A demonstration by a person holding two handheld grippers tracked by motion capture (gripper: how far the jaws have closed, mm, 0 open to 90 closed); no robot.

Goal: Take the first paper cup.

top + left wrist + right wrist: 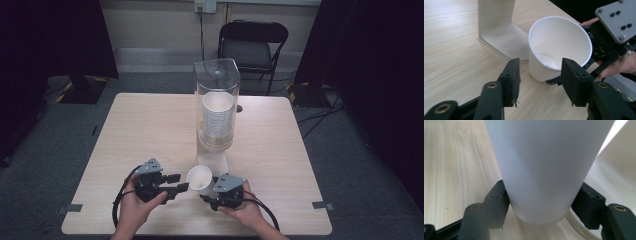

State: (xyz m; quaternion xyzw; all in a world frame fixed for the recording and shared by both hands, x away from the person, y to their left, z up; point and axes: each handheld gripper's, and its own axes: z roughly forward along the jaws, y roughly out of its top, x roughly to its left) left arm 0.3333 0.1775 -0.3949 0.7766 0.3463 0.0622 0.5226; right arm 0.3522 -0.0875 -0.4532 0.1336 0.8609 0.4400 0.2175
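Note:
A white paper cup (199, 177) is tilted just above the table near its front edge, its mouth toward my left gripper (177, 183). My right gripper (207, 191) is shut on the cup's lower body. In the right gripper view both pads press the sides of the cup (546, 170), with the right gripper (541, 205) around its base. In the left gripper view the empty cup (559, 47) lies just beyond my left gripper (540, 82), which is open. Nothing sits between its pads (511, 80).
A clear cup dispenser (217, 80) with a stack of white cups (218, 120) stands mid-table on a cream base (214, 161), right behind the held cup. The same base (499, 32) rises close ahead in the left gripper view. A black chair (252, 47) is beyond the table.

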